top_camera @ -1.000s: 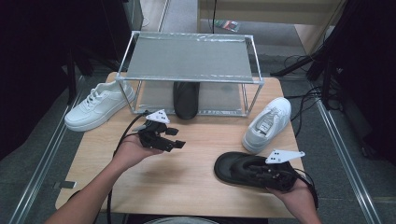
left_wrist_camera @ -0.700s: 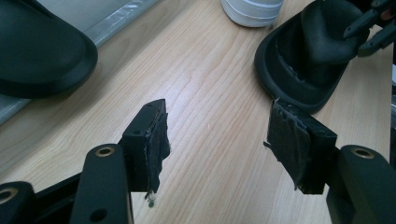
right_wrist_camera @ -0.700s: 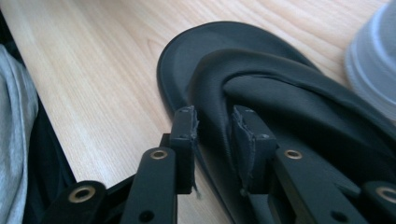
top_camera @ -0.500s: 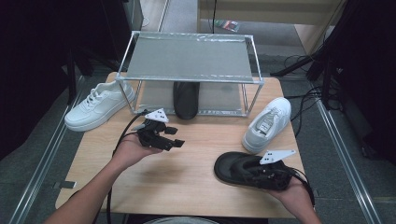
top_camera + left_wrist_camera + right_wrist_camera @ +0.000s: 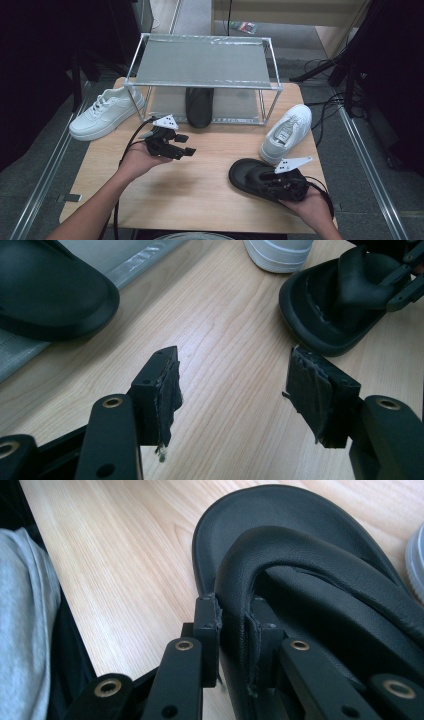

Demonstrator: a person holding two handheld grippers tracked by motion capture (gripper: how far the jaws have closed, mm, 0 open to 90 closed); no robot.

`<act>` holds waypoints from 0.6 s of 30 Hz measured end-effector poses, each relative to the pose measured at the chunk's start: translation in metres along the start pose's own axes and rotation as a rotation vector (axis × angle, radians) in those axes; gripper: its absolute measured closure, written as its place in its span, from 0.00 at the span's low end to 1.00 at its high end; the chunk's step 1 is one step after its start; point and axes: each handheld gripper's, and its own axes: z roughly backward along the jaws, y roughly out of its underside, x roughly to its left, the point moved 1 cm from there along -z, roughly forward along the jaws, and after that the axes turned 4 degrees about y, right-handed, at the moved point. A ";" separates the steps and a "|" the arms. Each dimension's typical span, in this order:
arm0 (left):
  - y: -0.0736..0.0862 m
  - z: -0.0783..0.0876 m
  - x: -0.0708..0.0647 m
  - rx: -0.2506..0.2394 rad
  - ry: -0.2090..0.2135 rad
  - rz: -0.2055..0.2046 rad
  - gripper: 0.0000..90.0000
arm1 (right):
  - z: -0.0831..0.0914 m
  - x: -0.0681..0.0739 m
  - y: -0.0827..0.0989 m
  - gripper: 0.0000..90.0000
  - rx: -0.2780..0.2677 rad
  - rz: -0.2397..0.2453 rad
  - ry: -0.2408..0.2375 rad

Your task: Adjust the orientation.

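Right gripper [image 5: 235,625] has just been closing, now pinching black slipper [image 5: 255,176] strap; left gripper [image 5: 235,390] hovering wide, nothing between jaws.

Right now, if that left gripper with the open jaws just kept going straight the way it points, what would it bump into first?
Probably the black slipper that the right gripper is pinching. The left gripper aims across bare table toward it, slightly downward, so it might scrape the wood first.
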 end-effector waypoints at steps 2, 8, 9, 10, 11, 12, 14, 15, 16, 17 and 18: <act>0.000 -0.001 0.000 0.002 0.004 0.000 0.43 | -0.001 0.003 -0.005 0.89 0.003 -0.015 -0.007; 0.005 0.004 0.002 -0.005 -0.006 0.016 0.43 | -0.007 0.014 -0.022 0.89 0.003 -0.051 -0.015; 0.006 0.005 0.003 -0.004 -0.010 0.014 0.43 | -0.008 0.015 -0.024 0.89 -0.002 -0.050 -0.019; 0.007 0.006 0.002 -0.007 -0.011 0.017 0.43 | -0.009 0.018 -0.028 0.89 -0.006 -0.053 -0.023; 0.007 0.007 0.003 -0.007 -0.013 0.018 0.43 | -0.010 0.020 -0.031 0.89 -0.012 -0.057 -0.028; 0.008 0.008 0.003 -0.007 -0.013 0.018 0.43 | -0.012 0.022 -0.036 0.89 -0.018 -0.057 -0.032; 0.008 0.008 0.003 -0.009 -0.014 0.017 0.43 | -0.016 0.026 -0.043 0.89 -0.026 -0.058 -0.040; 0.009 0.008 0.003 -0.009 -0.013 0.018 0.43 | -0.018 0.028 -0.047 0.90 -0.025 -0.057 -0.050; 0.010 0.008 0.003 -0.007 -0.014 0.019 0.43 | -0.021 0.031 -0.051 0.90 -0.028 -0.051 -0.055; 0.011 0.008 0.004 -0.005 -0.015 0.023 0.43 | -0.023 0.033 -0.055 0.90 -0.026 -0.047 -0.058; 0.011 0.008 0.004 -0.004 -0.015 0.025 0.43 | -0.025 0.035 -0.059 0.90 -0.025 -0.049 -0.064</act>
